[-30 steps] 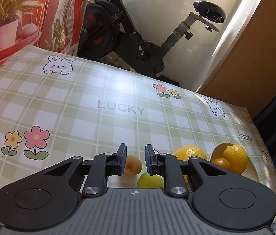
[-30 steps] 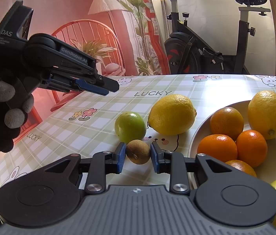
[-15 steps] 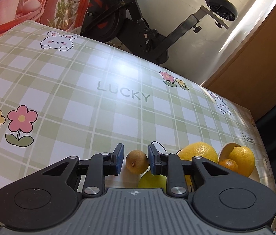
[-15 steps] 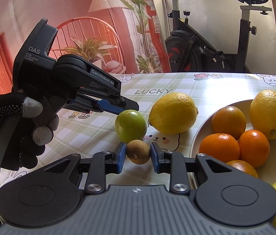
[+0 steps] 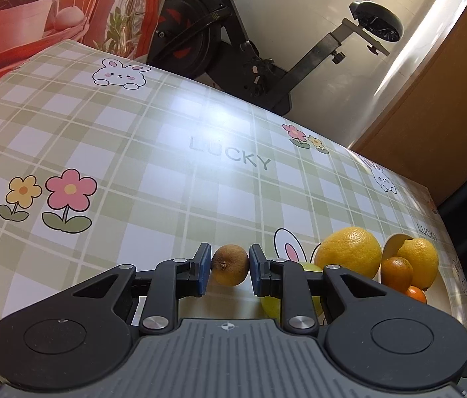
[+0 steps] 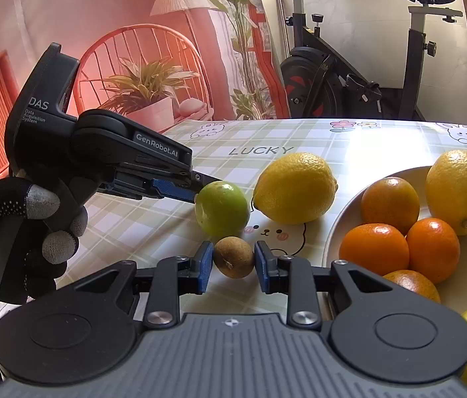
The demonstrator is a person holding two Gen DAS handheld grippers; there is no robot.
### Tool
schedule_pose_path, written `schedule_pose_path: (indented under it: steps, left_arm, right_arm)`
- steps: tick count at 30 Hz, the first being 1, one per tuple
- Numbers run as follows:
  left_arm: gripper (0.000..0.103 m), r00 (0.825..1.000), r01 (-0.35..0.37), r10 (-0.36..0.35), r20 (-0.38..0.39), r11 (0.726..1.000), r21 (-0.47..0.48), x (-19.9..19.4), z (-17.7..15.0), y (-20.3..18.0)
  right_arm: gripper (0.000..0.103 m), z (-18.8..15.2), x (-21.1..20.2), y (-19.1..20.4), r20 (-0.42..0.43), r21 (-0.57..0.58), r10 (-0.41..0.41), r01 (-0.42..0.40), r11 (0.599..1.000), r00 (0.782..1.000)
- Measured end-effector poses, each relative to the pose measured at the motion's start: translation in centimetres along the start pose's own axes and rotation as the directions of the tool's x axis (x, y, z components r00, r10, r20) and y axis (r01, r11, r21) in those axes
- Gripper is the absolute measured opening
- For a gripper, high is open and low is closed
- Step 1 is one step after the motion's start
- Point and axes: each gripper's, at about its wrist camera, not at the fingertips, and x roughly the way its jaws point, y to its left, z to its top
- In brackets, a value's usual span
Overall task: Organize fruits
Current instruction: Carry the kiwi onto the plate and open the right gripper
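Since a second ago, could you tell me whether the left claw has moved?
Yes. In the right wrist view the left claw has come down and rightward across the tablecloth, its tip now at the green fruit.

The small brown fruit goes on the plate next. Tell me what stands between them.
Nothing visible does. Only bare tablecloth lies between the small brown oval fruit and the cream round plate at its rim. The big yellow lemon and the round green fruit sit farther back, off that line.
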Motion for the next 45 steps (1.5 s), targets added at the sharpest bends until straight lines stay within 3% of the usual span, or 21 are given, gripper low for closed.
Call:
schedule_pose_path:
  steps: [11, 18, 23, 28, 33, 39, 41, 45]
  left_arm:
    - [0.026, 0.998, -0.037, 0.034, 0.048, 0.998, 0.051, -4.4, -3.2, -0.4]
    - [0.026, 0.997, -0.005, -0.003, 0.077, 0.995, 0.1, -7.2, -4.6, -3.2]
    - [0.026, 0.994, 0.04, -0.055, 0.098, 0.989, 0.145, -8.2, -4.1, -6.8]
    - [0.026, 0.99, 0.101, -0.118, 0.078, 0.977, 0.188, -7.2, -4.5, -11.4]
    - [0.026, 0.987, 0.152, -0.162, 0.019, 0.955, 0.255, -4.1, -5.1, -16.2]
    - [0.026, 0.981, 0.192, -0.189, -0.038, 0.949, 0.25, -0.1, -5.5, -19.7]
    - [0.026, 0.981, 0.194, -0.182, -0.067, 0.944, 0.269, 1.1, -6.2, -20.7]
    - [0.026, 0.982, 0.178, -0.152, -0.11, 0.935, 0.305, 2.6, -6.9, -21.5]
  right_arm:
    - [0.03, 0.1, 0.3, 0.1, -0.012, -0.006, -0.009, 0.009, 1.0, 1.0]
    - [0.03, -0.1, -0.2, 0.5, -0.013, 0.005, -0.048, 0.048, 0.999, 0.999]
    - [0.03, 0.1, -3.9, 0.1, 0.084, 0.038, -0.054, 0.05, 0.998, 0.995]
    - [0.03, 0.3, -7.5, -2.0, 0.184, 0.021, -0.109, 0.107, 0.994, 0.977]
    - [0.03, -0.4, -9.6, -6.0, 0.217, 0.038, -0.215, 0.211, 0.977, 0.952]
    - [0.03, -0.9, -11.0, -10.4, 0.203, 0.02, -0.306, 0.309, 0.951, 0.93]
    - [0.03, -0.9, -11.2, -11.2, 0.206, -0.001, -0.321, 0.328, 0.945, 0.924]
    - [0.03, -1.1, -11.7, -12.6, 0.216, 0.035, -0.282, 0.281, 0.959, 0.935]
